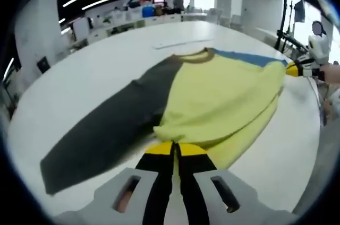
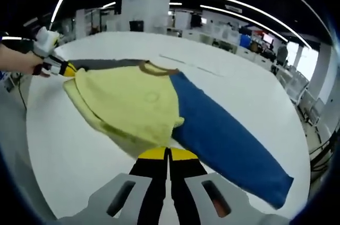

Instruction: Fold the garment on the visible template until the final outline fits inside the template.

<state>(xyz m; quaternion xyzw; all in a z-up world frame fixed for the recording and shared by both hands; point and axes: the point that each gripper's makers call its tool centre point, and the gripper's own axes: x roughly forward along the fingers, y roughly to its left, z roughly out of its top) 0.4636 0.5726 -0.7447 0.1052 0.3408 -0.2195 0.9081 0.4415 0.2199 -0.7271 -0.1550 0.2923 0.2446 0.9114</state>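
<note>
On the white table [image 1: 79, 87], both grippers [image 1: 175, 149] [image 2: 168, 153] are clenched on the yellow, grey-and-blue-sleeved sweatshirt [image 1: 223, 95].

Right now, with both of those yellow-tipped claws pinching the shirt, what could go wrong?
1. Both the left gripper and the right gripper seem shut on the hem of the yellow-bodied sweatshirt; uneven pulling could skew the fold.
2. The long dark grey sleeve and the long blue sleeve lie spread wide on the white table; they could drag or bunch.
3. No template outline is clearly visible, so fit is hard to judge.
</note>
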